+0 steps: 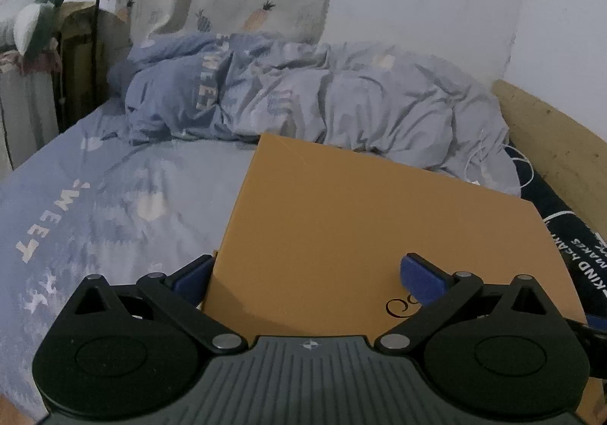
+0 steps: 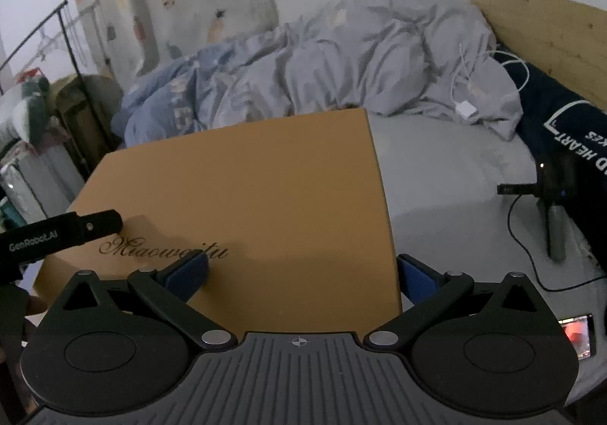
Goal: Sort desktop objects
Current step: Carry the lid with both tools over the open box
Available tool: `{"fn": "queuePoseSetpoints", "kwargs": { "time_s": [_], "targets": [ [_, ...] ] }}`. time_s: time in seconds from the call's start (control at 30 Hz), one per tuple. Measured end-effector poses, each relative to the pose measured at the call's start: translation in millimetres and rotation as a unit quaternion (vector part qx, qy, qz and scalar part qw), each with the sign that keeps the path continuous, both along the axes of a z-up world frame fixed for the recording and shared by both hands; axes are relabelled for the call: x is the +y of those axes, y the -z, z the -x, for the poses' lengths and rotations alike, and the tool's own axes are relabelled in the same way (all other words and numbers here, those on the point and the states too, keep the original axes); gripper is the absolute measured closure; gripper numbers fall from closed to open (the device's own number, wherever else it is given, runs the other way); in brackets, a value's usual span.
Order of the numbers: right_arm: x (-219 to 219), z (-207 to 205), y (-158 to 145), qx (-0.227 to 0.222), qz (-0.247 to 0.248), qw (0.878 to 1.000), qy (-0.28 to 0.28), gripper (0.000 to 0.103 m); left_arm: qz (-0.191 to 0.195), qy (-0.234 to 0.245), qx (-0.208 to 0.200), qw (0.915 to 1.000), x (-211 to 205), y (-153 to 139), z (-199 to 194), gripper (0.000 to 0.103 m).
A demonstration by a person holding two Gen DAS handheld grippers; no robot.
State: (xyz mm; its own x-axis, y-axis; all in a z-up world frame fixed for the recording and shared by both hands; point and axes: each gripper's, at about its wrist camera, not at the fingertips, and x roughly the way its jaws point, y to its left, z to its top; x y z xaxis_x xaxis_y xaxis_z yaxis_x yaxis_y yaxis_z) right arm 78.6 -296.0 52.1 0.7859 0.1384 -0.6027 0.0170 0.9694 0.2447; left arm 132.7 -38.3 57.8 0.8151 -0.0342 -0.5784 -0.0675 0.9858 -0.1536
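Left wrist view
Box: a flat tan cardboard box (image 1: 360,235) with dark script lettering lay on the bed (image 1: 95,205), tilted across the frame, its far corner against the rumpled duvet (image 1: 341,95).
Left gripper: the left gripper (image 1: 309,279) stood wide open, straddling the box's near left corner; the left blue pad (image 1: 191,279) sat just outside the box's left edge, the right pad (image 1: 425,283) over the lid. It held nothing; whether either pad touched the card could not be told.
Handling: the box looked stiff, smooth and light, probably slippery under the pads; its width looked greater than the jaw opening, so an edge or corner seemed the place to take hold.

Right wrist view
Box: the same box (image 2: 246,197) filled the middle, the script reading across its near part.
Right gripper: the right gripper (image 2: 303,277) was equally wide open and empty, its right pad (image 2: 415,281) just off the box's right edge, its left pad (image 2: 187,275) above the lid.
Other gripper: part of the left gripper's black body (image 2: 60,231) reached over the box's left side.
Risk: a one-sided pinch would likely let the lid flex or lift off; two opposed holds seemed safer.
Nearby: a white charger and cable (image 2: 466,108) lay on the duvet, well apart from the box.
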Motion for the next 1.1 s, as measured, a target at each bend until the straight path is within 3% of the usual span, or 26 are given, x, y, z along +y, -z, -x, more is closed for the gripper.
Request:
{"fn": "queuePoseSetpoints", "kwargs": {
  "time_s": [1.1],
  "targets": [
    [25.0,-48.8,82.6,0.083,-0.003,0.996,-0.028,0.0,0.011,-0.019,0.068,0.9974,24.4,75.7,-23.8,0.0]
  ]
}}
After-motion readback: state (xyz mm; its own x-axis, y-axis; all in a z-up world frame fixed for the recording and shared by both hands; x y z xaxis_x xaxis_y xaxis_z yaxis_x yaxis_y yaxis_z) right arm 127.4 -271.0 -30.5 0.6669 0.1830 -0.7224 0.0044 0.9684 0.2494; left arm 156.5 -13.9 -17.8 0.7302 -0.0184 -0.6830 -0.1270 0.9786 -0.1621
